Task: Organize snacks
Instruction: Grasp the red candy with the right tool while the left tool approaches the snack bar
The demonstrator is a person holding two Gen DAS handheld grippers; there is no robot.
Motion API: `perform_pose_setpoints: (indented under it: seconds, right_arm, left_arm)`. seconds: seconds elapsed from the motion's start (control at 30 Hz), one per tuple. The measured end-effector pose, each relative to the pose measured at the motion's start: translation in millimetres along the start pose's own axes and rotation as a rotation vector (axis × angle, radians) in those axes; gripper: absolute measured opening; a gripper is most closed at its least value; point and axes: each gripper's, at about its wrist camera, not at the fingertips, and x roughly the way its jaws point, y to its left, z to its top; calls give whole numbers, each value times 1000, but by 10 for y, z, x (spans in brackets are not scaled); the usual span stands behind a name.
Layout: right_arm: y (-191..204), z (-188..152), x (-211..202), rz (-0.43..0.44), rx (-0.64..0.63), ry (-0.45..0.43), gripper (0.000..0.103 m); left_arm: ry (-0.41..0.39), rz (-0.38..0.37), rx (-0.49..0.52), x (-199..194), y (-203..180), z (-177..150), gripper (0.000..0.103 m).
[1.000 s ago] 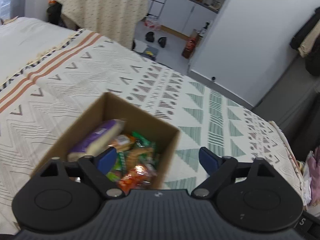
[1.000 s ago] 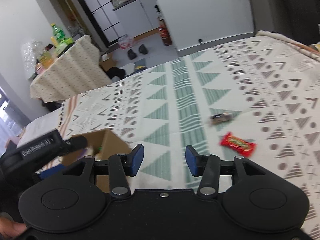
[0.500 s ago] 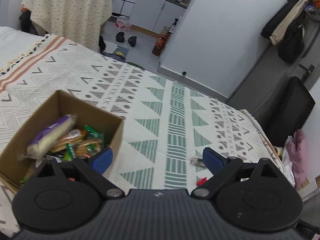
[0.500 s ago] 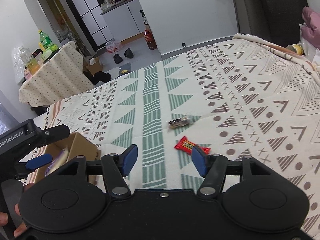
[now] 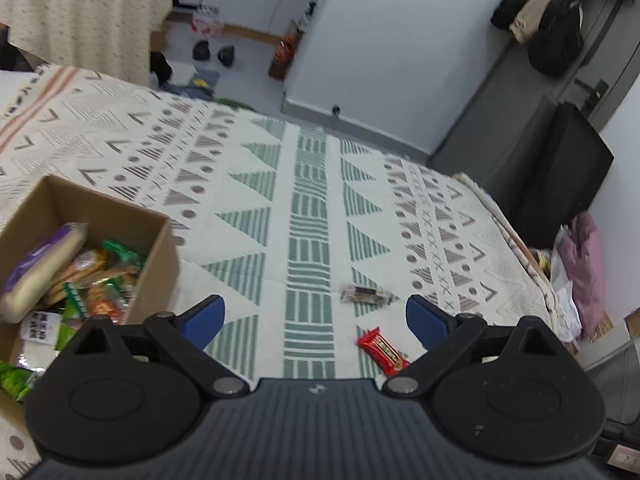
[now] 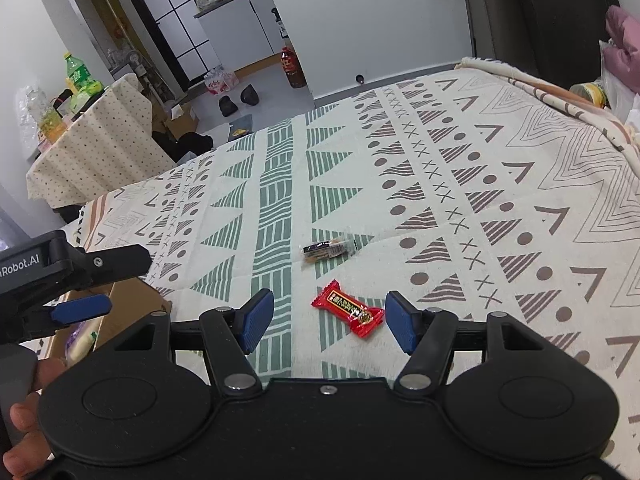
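Observation:
A red-wrapped candy lies on the patterned bedspread, right in front of my right gripper. That gripper hangs above it, open and empty, with its blue pads to either side of the candy. A small dark-wrapped snack lies just beyond. In the left wrist view my left gripper is wide open and empty, with the red candy and dark snack near its right finger. A cardboard box at its left holds several snack packets.
The left gripper and a hand show at the left of the right wrist view, over the box. The bed's edge drops off at the right beside pink clothes. A cloth-covered table stands beyond the bed.
Both grippers have swung away from the box towards the two loose snacks. The right jaws have widened and now frame the red candy. The left jaws have spread a little.

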Motion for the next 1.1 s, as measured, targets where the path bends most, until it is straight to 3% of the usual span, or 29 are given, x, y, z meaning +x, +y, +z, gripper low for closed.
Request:
perform_pose_setpoints:
  seconds: [0.13,0.3,0.5,0.67,0.8,1.1]
  right_arm:
    - [-14,50,148,6,-14,27,64]
    - [-33,43,337,1,-40,41,84]
    - [-110,-31,564,-2,-50,84,88]
    - [-126,-32,690,-8,-58,96,87]
    - [-136,-69,839,-14,-75,127,76]
    - [-123,-111,1130,-14,-118,160,61]
  left_arm:
    - [39,-8,61,136,-115,109,97]
    - [64,-5,97,312,-194,190,97]
    - [125,7,127,624,-226,164,103]
    - [139,9,155,838,-248,141,103]
    - [140,7,181,964,-252,141,103]
    - [153,23,216,1300,-258,117,100]
